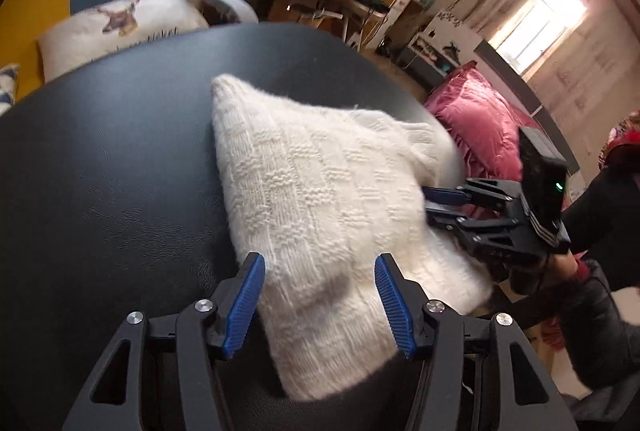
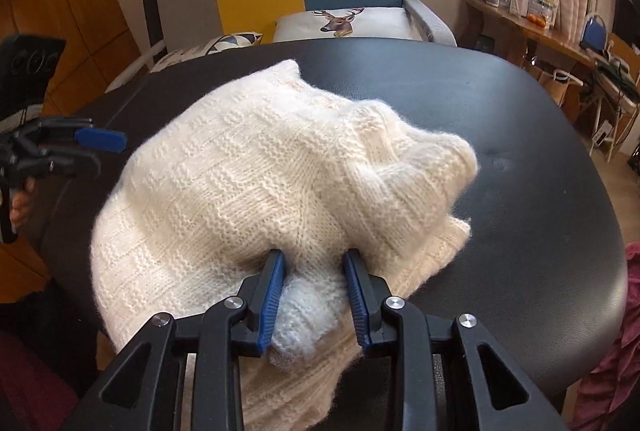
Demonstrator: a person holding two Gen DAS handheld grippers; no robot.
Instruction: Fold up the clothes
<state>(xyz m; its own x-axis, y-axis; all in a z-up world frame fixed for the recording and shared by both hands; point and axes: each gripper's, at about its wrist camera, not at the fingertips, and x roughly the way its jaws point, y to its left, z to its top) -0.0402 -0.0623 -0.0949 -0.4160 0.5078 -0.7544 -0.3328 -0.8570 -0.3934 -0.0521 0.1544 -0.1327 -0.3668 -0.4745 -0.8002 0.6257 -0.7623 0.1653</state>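
A cream knitted sweater (image 2: 256, 191) lies bunched on the black table (image 2: 520, 135). The right gripper (image 2: 314, 267) has its blue pads pressed on a bundled fold of the knit at the sweater's near edge. The left gripper (image 1: 320, 283) stands open above the sweater's other side, its pads apart and clear of the wool.

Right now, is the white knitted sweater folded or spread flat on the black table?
Folded, but loosely: the sweater lies in bunched layers on the table, one fold pinched in the right gripper.
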